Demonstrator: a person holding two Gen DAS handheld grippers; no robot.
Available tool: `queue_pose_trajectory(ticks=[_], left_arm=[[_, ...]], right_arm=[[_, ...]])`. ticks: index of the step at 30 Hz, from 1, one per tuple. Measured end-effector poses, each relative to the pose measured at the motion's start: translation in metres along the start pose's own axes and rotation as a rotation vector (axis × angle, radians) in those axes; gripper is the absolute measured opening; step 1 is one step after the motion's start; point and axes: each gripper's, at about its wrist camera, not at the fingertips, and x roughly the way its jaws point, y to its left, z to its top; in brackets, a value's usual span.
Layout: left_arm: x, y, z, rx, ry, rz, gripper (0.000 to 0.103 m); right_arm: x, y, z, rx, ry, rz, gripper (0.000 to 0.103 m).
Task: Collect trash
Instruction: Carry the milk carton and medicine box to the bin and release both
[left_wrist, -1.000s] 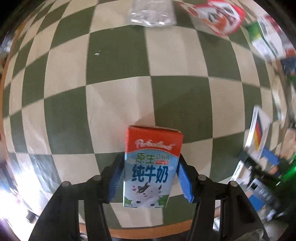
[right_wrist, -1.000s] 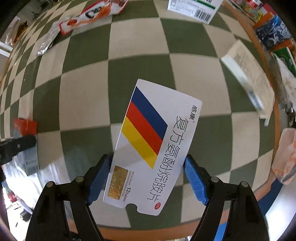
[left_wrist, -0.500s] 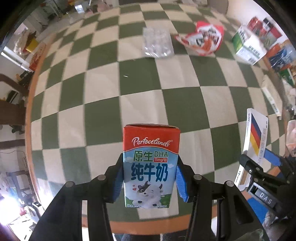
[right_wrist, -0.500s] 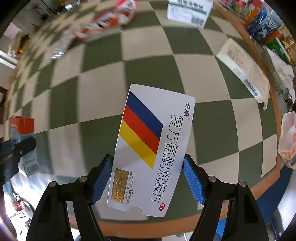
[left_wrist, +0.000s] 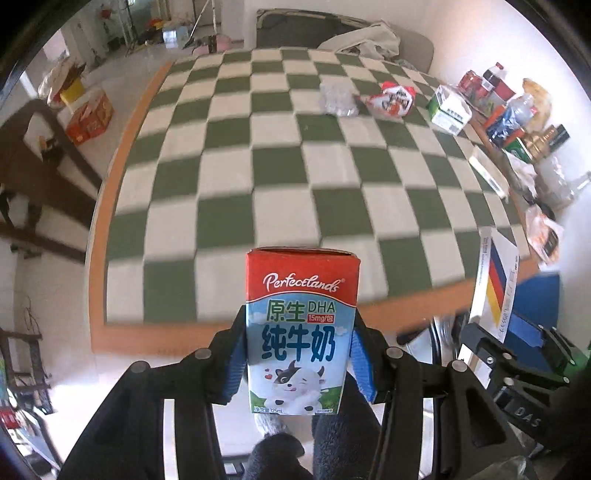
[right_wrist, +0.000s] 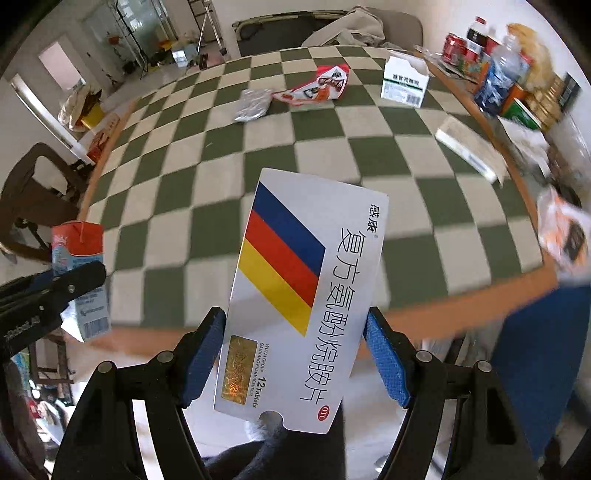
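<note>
My left gripper (left_wrist: 297, 363) is shut on a small red, white and blue milk carton (left_wrist: 301, 328), held upright off the front edge of the checkered table (left_wrist: 280, 177). My right gripper (right_wrist: 295, 350) is shut on a flat white medicine box (right_wrist: 306, 291) with blue, red and yellow stripes, also held up in front of the table edge. The milk carton (right_wrist: 79, 266) shows at the left of the right wrist view, and the medicine box (left_wrist: 495, 280) shows at the right of the left wrist view.
On the far part of the table lie a crumpled clear wrapper (left_wrist: 338, 98), a red snack bag (left_wrist: 393, 98), a white and green box (left_wrist: 448, 110) and a flat white box (left_wrist: 487, 170). Bottles and packets (left_wrist: 513, 110) crowd the right edge. A dark chair (left_wrist: 33, 155) stands left.
Both grippers have lifted and pulled back from over the table toward its front edge, each still holding its item. Much more of the table and room shows now.
</note>
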Motion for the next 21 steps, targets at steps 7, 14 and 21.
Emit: queue_pose_trajectory(ticks=[7,14,21], left_arm=[[0.029,0.039,-0.086,-0.087,0.141,-0.054,0.045],[0.142,0.074,-0.134,-0.192,0.289,-0.083,0.045],[0.293,0.104,-0.159,-0.256,0.364,-0.133,0.047]], right_arm=[[-0.007,0.032,-0.106,0.019,0.072,0.034,0.077],[0.088,0.037,-0.181,0.056,0.227,0.061,0.077],[0.253,0.026,-0.228,0.102,0.317,0.100,0.077]])
